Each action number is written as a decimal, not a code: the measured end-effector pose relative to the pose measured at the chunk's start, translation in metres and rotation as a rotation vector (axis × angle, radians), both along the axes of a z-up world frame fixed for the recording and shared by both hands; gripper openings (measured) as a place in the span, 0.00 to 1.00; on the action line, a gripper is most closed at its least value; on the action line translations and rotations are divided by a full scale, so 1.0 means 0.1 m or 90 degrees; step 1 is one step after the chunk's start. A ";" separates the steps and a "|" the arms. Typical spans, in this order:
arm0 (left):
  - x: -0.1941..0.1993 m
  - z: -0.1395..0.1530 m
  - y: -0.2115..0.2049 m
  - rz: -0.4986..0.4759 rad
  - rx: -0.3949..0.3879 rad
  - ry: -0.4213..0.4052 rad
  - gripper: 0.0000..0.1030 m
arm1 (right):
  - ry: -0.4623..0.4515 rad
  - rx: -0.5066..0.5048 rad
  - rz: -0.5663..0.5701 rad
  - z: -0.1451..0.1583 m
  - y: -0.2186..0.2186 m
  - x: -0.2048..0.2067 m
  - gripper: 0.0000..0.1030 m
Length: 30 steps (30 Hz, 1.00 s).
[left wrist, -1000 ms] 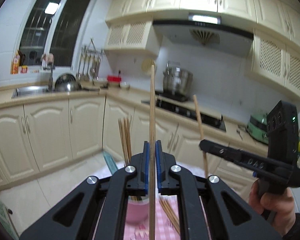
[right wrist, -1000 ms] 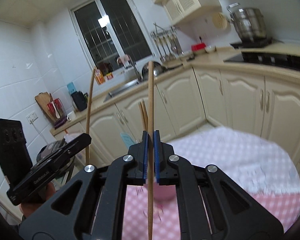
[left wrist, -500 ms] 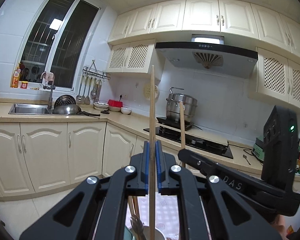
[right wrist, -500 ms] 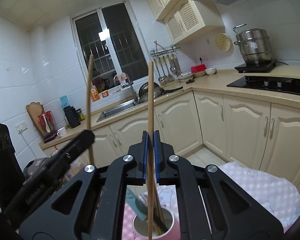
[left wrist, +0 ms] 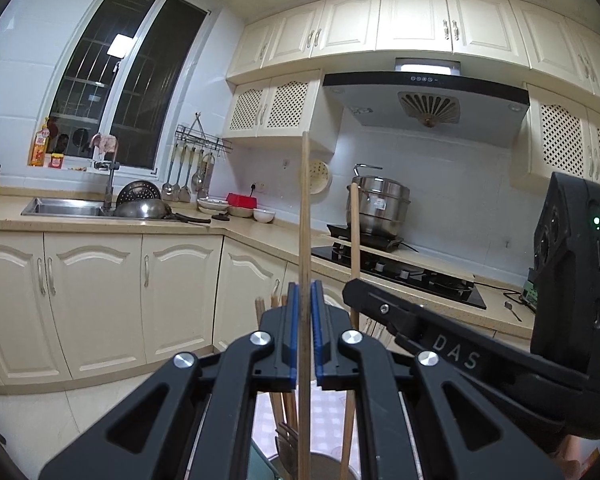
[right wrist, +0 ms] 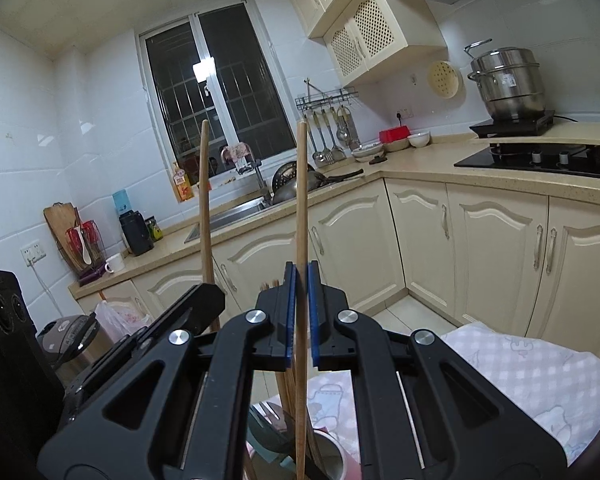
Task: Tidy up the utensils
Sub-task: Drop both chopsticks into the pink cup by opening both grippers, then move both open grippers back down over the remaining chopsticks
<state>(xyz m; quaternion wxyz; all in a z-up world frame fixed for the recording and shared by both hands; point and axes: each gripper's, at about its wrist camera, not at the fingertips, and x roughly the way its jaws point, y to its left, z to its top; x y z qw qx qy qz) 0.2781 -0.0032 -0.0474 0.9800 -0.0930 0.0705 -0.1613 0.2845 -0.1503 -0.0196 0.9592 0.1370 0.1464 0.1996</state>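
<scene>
Cream kitchen cabinets, a dark window and a steel pot on the hob fill the background of both views. At the centre of the left wrist view, the left tongs point(left wrist: 305, 332) are seen with their blue pads parted a little around an upright wooden chopstick point(left wrist: 305, 216); a thin gap shows on each side, so the stick appears loosely framed rather than pinched. At the centre of the right wrist view, the right tongs point(right wrist: 301, 316) are likewise narrowly parted around a second chopstick point(right wrist: 301, 200). Both sticks are kept vertical, seemingly so that their lower ends drop into the cup point(right wrist: 334, 454) at the bottom centre, where other chopsticks and a fork point(right wrist: 264, 414) are already stood. A checked cloth point(right wrist: 532, 364) is seen on the table at the lower right.
</scene>
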 end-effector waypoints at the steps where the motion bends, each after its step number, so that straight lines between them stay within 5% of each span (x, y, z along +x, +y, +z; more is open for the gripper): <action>1: 0.01 -0.03 0.00 0.001 0.000 0.001 0.06 | 0.003 -0.003 -0.002 -0.03 0.01 0.01 0.06; 8: -0.04 -0.24 -0.03 0.015 0.029 -0.003 0.10 | 0.039 -0.009 -0.003 -0.19 -0.05 0.01 0.08; 10: -0.10 -0.24 0.01 0.021 0.027 0.000 0.37 | 0.051 -0.002 -0.011 -0.18 -0.12 -0.03 0.25; 11: -0.17 -0.22 0.08 0.026 0.013 -0.004 0.43 | 0.050 0.005 -0.023 -0.17 -0.18 -0.06 0.57; 12: -0.21 -0.20 0.13 0.026 0.004 -0.007 0.64 | 0.045 0.021 -0.034 -0.16 -0.26 -0.10 0.86; 13: -0.27 -0.17 0.18 0.028 -0.003 -0.010 0.84 | 0.039 0.039 -0.042 -0.13 -0.36 -0.16 0.90; 19: -0.56 0.04 0.27 0.047 0.035 0.008 0.95 | 0.047 0.052 -0.053 0.03 -0.63 -0.39 0.94; 30: -0.93 0.29 0.24 0.074 0.098 0.095 0.96 | 0.083 0.005 -0.054 0.26 -0.79 -0.82 0.94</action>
